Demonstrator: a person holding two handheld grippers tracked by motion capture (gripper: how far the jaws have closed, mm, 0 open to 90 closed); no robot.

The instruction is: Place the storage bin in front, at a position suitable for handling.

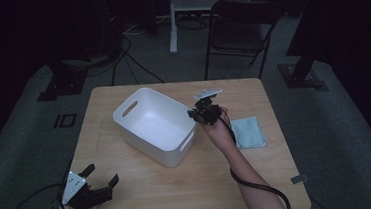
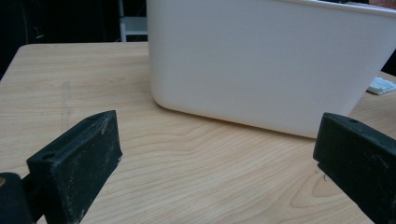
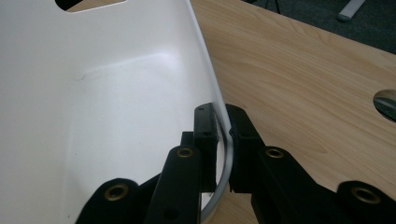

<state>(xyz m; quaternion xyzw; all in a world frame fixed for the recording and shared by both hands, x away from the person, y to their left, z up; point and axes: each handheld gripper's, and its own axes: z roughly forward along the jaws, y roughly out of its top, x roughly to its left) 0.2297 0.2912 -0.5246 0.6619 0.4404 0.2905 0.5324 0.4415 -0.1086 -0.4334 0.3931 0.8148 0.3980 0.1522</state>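
A white plastic bin (image 1: 147,118) with handle slots stands on the wooden table (image 1: 145,190), a little left of its middle. My right gripper (image 1: 196,113) is shut on the bin's rim at its right corner; in the right gripper view its jaws pinch the thin white wall of the bin (image 3: 93,102), one jaw inside and one outside, with my right gripper (image 3: 222,122) at the rim. My left gripper (image 1: 101,174) rests open near the front left corner of the table, nothing between its jaws. In the left gripper view the bin (image 2: 261,60) stands ahead beyond my left gripper (image 2: 217,140).
A folded light blue cloth (image 1: 248,132) lies on the table to the right of the bin, its corner (image 2: 383,86) visible past the bin. A dark folding chair (image 1: 240,30) and a white stand (image 1: 176,15) are on the floor beyond the table.
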